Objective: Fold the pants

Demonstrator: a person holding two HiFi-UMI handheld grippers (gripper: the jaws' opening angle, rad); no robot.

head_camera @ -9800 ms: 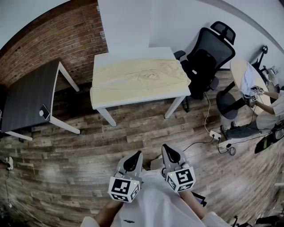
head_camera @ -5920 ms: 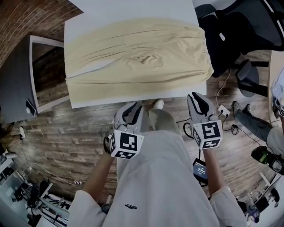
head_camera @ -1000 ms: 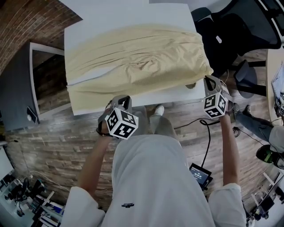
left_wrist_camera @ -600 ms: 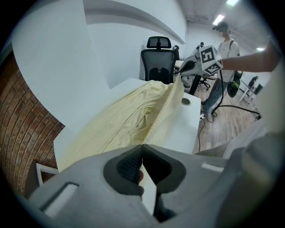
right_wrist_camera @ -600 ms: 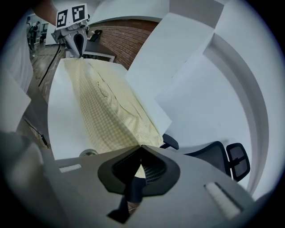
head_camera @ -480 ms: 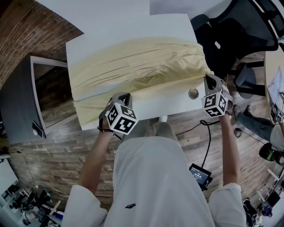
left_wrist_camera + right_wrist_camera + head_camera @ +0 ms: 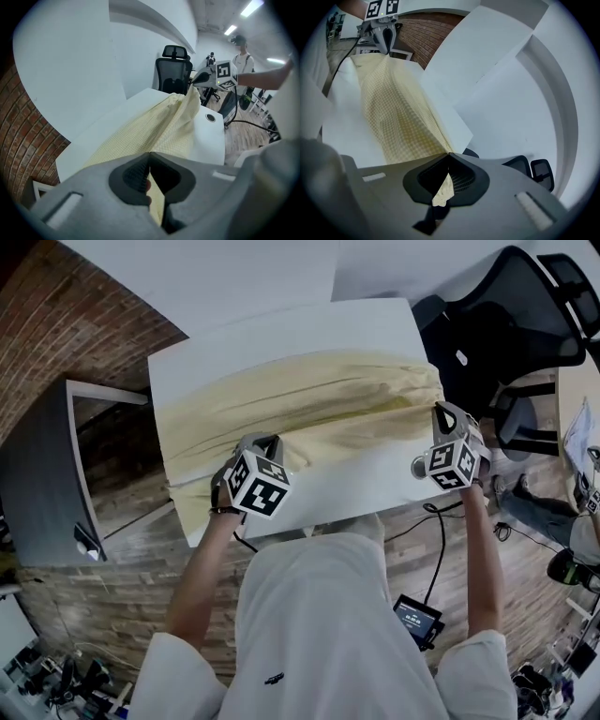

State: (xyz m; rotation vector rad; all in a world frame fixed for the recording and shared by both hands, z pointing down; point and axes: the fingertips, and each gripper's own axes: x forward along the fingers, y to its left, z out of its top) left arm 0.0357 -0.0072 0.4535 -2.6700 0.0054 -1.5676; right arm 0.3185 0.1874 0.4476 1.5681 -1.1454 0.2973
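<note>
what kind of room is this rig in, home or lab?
Likely an office or lab workspace, not a home: a black mesh office chair beside the white table holding the pants, and a second, dark table against a brick wall.

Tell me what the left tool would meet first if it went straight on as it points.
Probably the yellow pants that the left tool grips, then the white table beneath; depth unclear.

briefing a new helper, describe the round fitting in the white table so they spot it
Find the white table with pale yellow pants spread on it. At its near right corner, beside the right gripper, sits the round fitting, the only small dark-centred ring on bare white tabletop.
</note>
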